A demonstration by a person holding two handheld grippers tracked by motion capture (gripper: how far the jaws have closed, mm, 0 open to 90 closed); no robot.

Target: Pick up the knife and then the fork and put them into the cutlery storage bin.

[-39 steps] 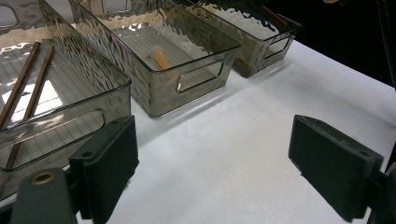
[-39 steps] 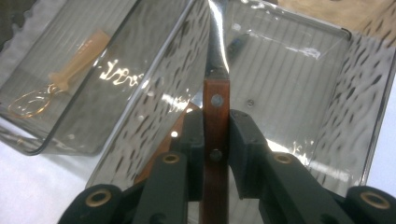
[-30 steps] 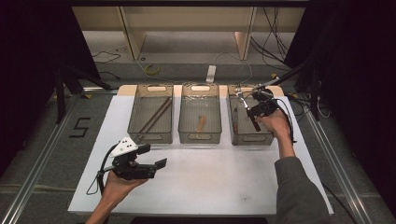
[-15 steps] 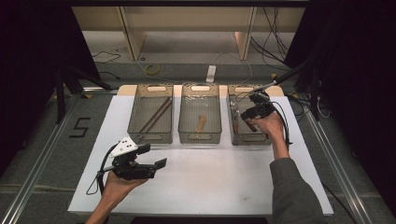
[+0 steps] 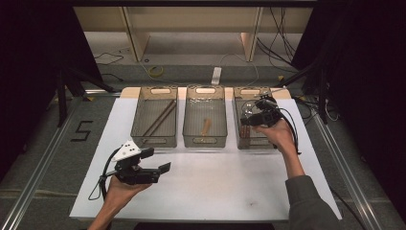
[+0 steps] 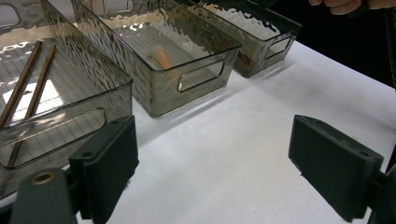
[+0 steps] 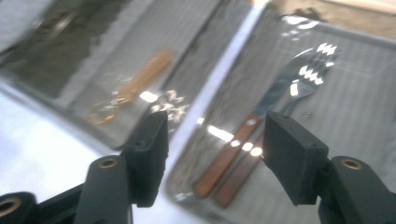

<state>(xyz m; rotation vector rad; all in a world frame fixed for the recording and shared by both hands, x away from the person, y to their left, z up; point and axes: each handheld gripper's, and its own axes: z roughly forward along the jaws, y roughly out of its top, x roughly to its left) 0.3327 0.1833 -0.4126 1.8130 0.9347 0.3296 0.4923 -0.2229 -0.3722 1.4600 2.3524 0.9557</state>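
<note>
The right gripper (image 5: pixel 250 117) hovers over the right bin (image 5: pixel 241 143) at the counter's (image 5: pixel 215 191) two o'clock, jaws just spread, nothing between them; two wooden-handled forks (image 7: pixel 261 135) lie below. The left gripper (image 5: pixel 160 162) rests spread wide at seven o'clock.

Black claws (image 6: pixel 219 172), grey sleeve (image 5: pixel 306 203)

**Two forks in the right-hand bin**

Lying flat and side by side on the floor of the right bin (image 5: pixel 239 103), a clear smoky plastic tray. Two forks (image 7: pixel 261 140), brown wooden handles toward the near end, shiny metal heads toward the far end. Handles close together, almost touching. Released, in no grip.
</note>
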